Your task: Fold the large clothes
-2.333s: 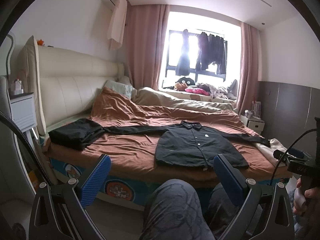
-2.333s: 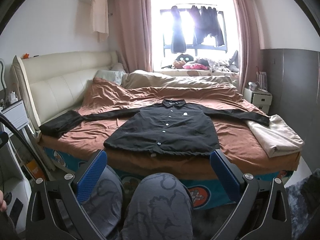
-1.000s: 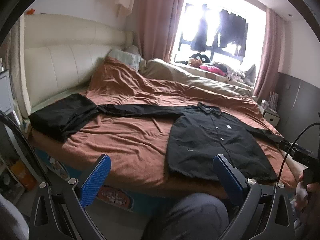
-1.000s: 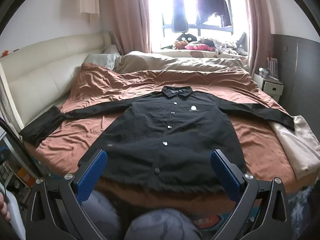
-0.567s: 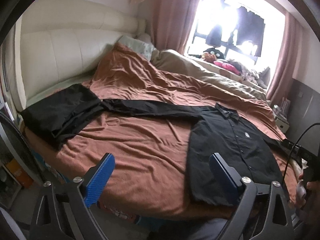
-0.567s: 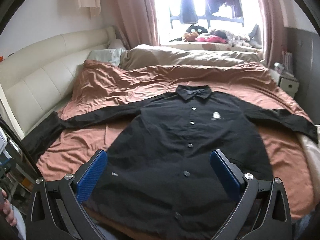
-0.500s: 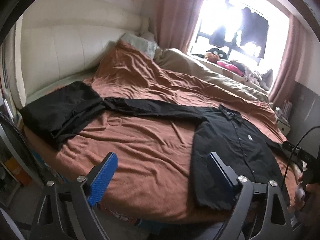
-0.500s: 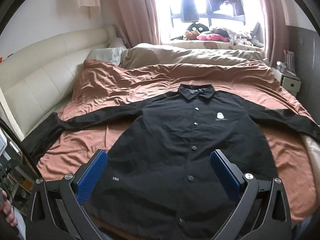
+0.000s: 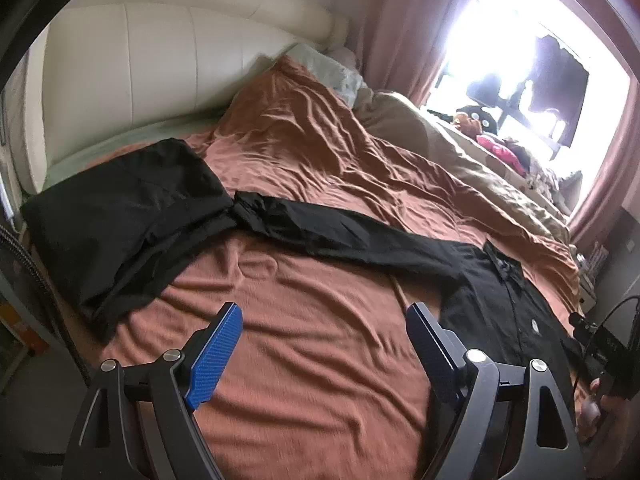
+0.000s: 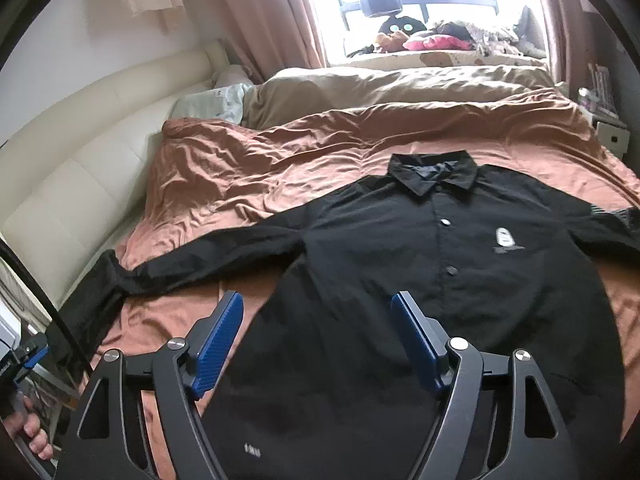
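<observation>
Rust-brown bed cover (image 10: 248, 168), rumpled, spread across the bed against a cream padded headboard (image 9: 160, 64). Black button-front jacket (image 10: 420, 280) flat on that cover, collar toward the window, sleeves stretched out to both sides; one cuff touching a dark folded garment (image 9: 120, 216) at the bed edge. Left tongs (image 9: 324, 348) gaping wide above bare cover, gripping nothing. Right tongs (image 10: 316, 332) likewise wide, poised over the jacket's lower front, empty.
</observation>
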The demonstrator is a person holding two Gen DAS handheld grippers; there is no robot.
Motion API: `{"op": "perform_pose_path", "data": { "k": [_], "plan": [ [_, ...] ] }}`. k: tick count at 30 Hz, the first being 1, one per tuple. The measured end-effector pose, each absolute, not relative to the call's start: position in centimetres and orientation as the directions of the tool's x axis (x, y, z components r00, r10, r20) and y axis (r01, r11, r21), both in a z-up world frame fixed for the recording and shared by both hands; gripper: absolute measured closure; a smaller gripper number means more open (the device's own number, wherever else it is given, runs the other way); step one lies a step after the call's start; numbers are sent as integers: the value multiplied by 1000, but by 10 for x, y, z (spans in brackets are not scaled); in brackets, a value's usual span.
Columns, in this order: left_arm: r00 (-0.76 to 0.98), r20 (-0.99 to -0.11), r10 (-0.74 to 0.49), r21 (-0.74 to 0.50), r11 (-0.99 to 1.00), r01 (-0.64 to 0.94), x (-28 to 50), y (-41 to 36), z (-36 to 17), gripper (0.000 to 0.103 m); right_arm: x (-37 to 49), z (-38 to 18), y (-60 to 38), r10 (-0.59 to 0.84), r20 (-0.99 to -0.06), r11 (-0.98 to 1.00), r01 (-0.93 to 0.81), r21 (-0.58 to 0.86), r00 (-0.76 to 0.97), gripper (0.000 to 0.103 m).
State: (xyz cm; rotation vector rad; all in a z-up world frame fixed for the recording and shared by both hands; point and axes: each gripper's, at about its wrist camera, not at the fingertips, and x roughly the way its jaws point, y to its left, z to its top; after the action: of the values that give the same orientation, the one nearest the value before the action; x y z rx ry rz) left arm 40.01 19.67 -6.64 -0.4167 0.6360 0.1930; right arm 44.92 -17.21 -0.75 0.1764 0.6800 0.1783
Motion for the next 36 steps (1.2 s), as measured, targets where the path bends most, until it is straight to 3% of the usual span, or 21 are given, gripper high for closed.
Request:
{"op": "perform_pose_path", "data": {
  "k": [4, 8, 15, 22, 28, 32, 34, 36],
  "plan": [
    [773, -633, 38, -330, 890, -315, 436, 217, -77, 18, 494, -19, -164, 243, -621, 963, -107, 248, 745, 45],
    [753, -656, 50, -319, 886, -337, 471, 237, -89, 18, 535, -30, -157, 247, -650, 961, -99, 256, 719, 53],
    [714, -700, 24, -333, 873, -356, 537, 262, -120, 18, 595, -53, -144, 266, -695, 953, -77, 292, 668, 60],
    [648, -761, -12, -363, 836, -411, 590, 281, -168, 18, 657, -84, -136, 292, -739, 942, -48, 333, 608, 74],
    [602, -798, -10, -378, 786, -489, 612, 303, -201, 28, 700, -111, -133, 334, -737, 917, -23, 398, 587, 75],
    [582, -813, 32, -332, 796, -507, 626, 308, -209, 40, 723, -137, -132, 381, -734, 890, -10, 455, 562, 80],
    [568, -821, 54, -302, 803, -514, 632, 309, -209, 55, 731, -150, -133, 391, -742, 882, 10, 471, 544, 81],
    [546, -835, 67, -281, 802, -528, 635, 309, -209, 85, 740, -169, -133, 396, -766, 879, 32, 476, 507, 85]
  ]
}}
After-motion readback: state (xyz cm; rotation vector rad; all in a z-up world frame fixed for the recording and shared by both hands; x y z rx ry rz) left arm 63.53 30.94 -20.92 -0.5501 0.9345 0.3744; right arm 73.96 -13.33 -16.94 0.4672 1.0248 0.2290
